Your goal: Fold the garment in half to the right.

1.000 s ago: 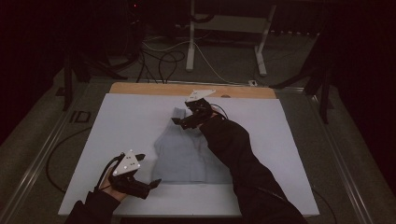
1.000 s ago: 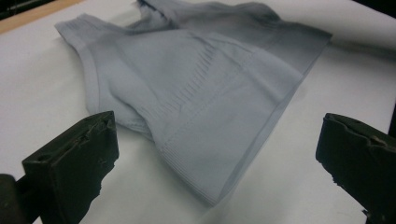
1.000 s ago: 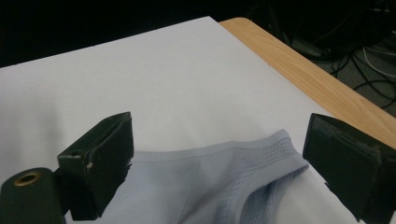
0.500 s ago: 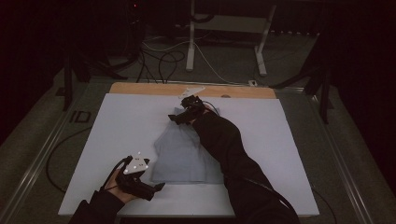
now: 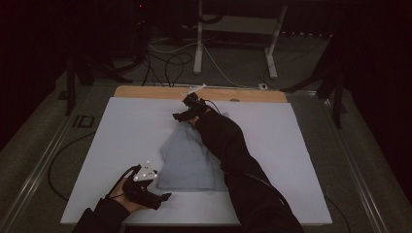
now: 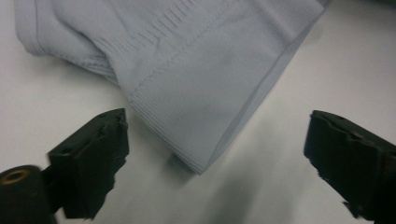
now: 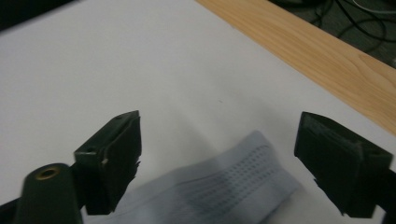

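High view first: nearest to the person lies the front edge of a white board (image 5: pixel 121 141), which covers a wooden table (image 5: pixel 145 91); a strip of bare wood shows at the far side. On the board there is one grey garment (image 5: pixel 187 162), lying flat near the middle, a little toward the front. There are two grippers. The left gripper (image 5: pixel 163 198) rests low at the front, just beside the near left corner of the garment, and its jaws stand apart with nothing pressed between them; they have just been closing a little. In the left gripper view the ribbed hem corner (image 6: pixel 201 154) lies between the jaws, not touched. The right gripper (image 5: pixel 179 116) is at the far end of the garment, jaws also apart and just closing a little, over a strap end (image 7: pixel 243 179). Much bare board is left on both sides. Beyond the table, the dark floor has cables (image 5: pixel 170 63) and two white stand legs (image 5: pixel 198 43).
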